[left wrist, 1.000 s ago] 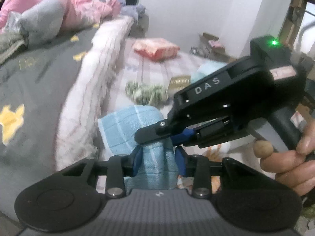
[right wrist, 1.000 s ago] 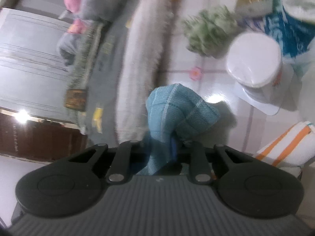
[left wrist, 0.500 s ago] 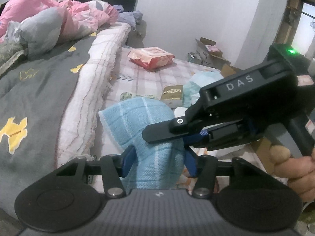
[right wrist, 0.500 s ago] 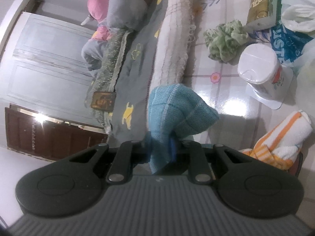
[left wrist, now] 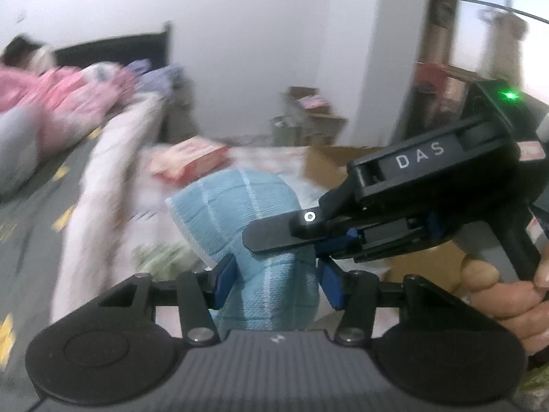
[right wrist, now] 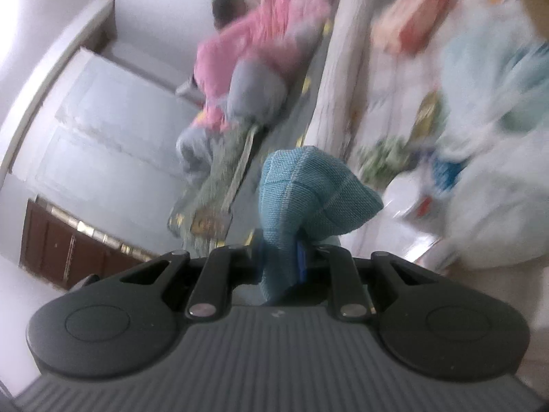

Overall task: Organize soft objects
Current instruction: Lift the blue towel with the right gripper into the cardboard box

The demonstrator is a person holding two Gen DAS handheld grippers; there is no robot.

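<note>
A light blue checked cloth is held in the air between both grippers. My left gripper has its blue pads against the cloth's lower part. My right gripper comes in from the right in the left wrist view and is shut on the same cloth. In the right wrist view the cloth bunches out in front of the right gripper, which pinches it. A green fluffy cloth lies on the bed below, also seen blurred in the left wrist view.
A bed with a grey quilt and a pale rolled blanket lies left. A red-white packet, a white tub and plastic bags sit on the sheet. Pink bedding and a person lie at the far end.
Both grippers have lifted and tilted upward with the blue cloth still held between them. The views swung toward the wall and are now blurred.
</note>
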